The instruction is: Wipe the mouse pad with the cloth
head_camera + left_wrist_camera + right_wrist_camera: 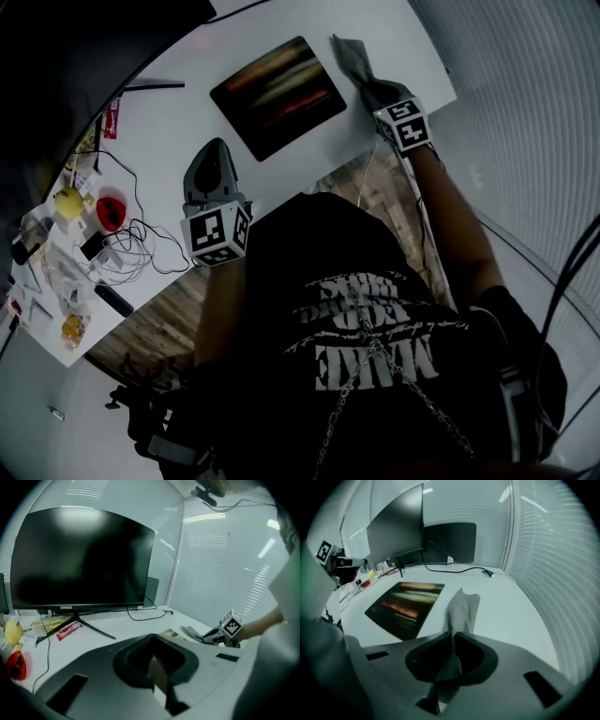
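The right gripper [453,639] pinched the cloth [463,607] just right of the pad [405,604], whose long axis ran leftward. The left gripper [153,641], seemingly closed and empty, hovered farther off.

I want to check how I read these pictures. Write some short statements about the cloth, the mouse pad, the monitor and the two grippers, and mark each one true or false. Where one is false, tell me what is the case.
1. The right gripper has its jaws shut on the cloth. True.
2. The cloth lies spread over the middle of the mouse pad. False: it is beside the pad, over the bare white desk, and does not cover the pad.
3. A monitor with a dark screen stands on the desk. True.
4. The left gripper holds the mouse pad down. False: it is apart from the pad, and nothing is between its jaws.
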`<state>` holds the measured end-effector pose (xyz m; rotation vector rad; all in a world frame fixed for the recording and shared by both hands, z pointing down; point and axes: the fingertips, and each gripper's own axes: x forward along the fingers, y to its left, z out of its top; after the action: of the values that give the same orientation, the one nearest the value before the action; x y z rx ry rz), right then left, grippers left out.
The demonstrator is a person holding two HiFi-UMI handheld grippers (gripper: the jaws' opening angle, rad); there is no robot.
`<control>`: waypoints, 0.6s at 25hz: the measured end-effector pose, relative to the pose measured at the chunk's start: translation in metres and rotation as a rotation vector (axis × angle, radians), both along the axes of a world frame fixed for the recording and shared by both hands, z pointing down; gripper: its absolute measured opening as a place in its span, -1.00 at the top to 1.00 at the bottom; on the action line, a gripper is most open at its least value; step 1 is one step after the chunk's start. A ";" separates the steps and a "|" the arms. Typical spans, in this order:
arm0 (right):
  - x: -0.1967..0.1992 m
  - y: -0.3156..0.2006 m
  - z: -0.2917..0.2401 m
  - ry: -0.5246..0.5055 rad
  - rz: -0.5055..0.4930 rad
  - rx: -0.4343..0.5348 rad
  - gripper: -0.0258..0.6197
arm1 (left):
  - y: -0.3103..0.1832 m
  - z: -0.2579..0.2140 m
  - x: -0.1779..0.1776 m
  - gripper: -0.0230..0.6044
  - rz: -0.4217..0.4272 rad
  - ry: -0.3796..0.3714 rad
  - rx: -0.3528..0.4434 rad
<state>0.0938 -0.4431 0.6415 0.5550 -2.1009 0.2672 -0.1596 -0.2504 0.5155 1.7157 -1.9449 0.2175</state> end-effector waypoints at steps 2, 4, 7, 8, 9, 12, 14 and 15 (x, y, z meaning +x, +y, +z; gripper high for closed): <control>-0.004 0.002 -0.027 -0.086 0.034 0.028 0.81 | -0.004 -0.021 0.007 0.91 0.022 -0.018 0.029; -0.014 0.010 -0.082 -0.225 0.059 0.093 0.81 | -0.006 -0.047 0.011 0.91 0.041 -0.043 0.069; -0.028 0.035 -0.183 -0.443 0.027 0.231 0.81 | -0.011 -0.091 0.022 0.91 0.067 -0.082 0.158; -0.029 0.046 -0.215 -0.502 0.017 0.276 0.81 | -0.012 -0.106 0.028 0.91 0.079 -0.095 0.193; -0.028 0.056 -0.245 -0.551 0.014 0.317 0.84 | -0.014 -0.121 0.034 0.91 0.090 -0.109 0.229; -0.020 0.087 -0.310 -0.644 0.019 0.421 0.92 | -0.013 -0.154 0.049 0.91 0.110 -0.151 0.315; -0.008 0.102 -0.325 -0.663 0.051 0.451 0.92 | -0.008 -0.156 0.057 0.91 0.113 -0.159 0.311; -0.001 0.105 -0.327 -0.656 0.075 0.456 0.92 | -0.005 -0.155 0.060 0.91 0.115 -0.158 0.300</control>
<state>0.0923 -0.3378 0.3147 0.9056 -2.8072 -0.0023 -0.0993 -0.2556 0.3610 2.0611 -2.0781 0.1085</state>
